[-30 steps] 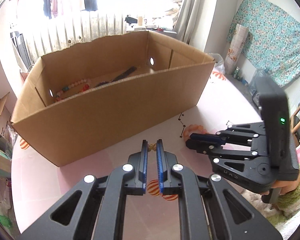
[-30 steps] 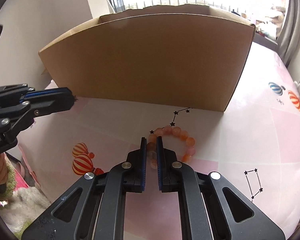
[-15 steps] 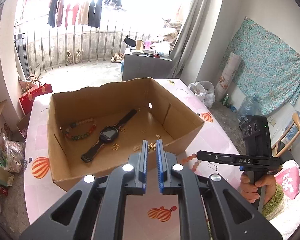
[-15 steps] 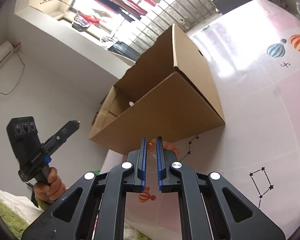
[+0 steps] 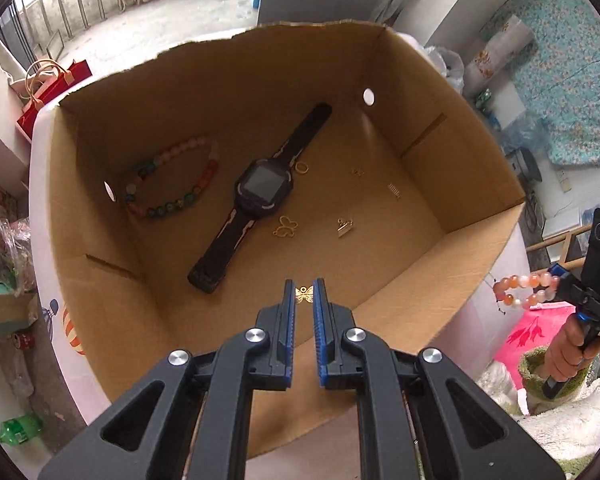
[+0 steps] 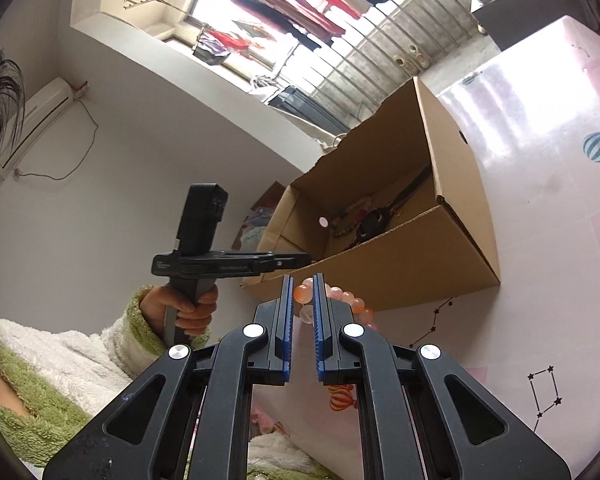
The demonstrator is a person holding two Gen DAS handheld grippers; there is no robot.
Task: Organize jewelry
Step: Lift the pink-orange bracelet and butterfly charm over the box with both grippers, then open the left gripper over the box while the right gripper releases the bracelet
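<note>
Both grippers have risen off the table since a second ago: the left gripper (image 5: 304, 294) now hangs above the open box (image 5: 480, 248), pointing down into it, where before it faced the box's outer wall. Its narrow jaws pinch a small gold butterfly charm (image 5: 304, 294) right at the tips. On the box floor lie a black watch (image 5: 260, 192), a coloured bead bracelet (image 5: 172, 184) and several gold charms (image 5: 286, 227). The right gripper (image 6: 303, 294), beside the box's near corner, grips an orange bead bracelet (image 6: 332, 300) whose loop dangles clear of the pink table (image 6: 540, 240).
</note>
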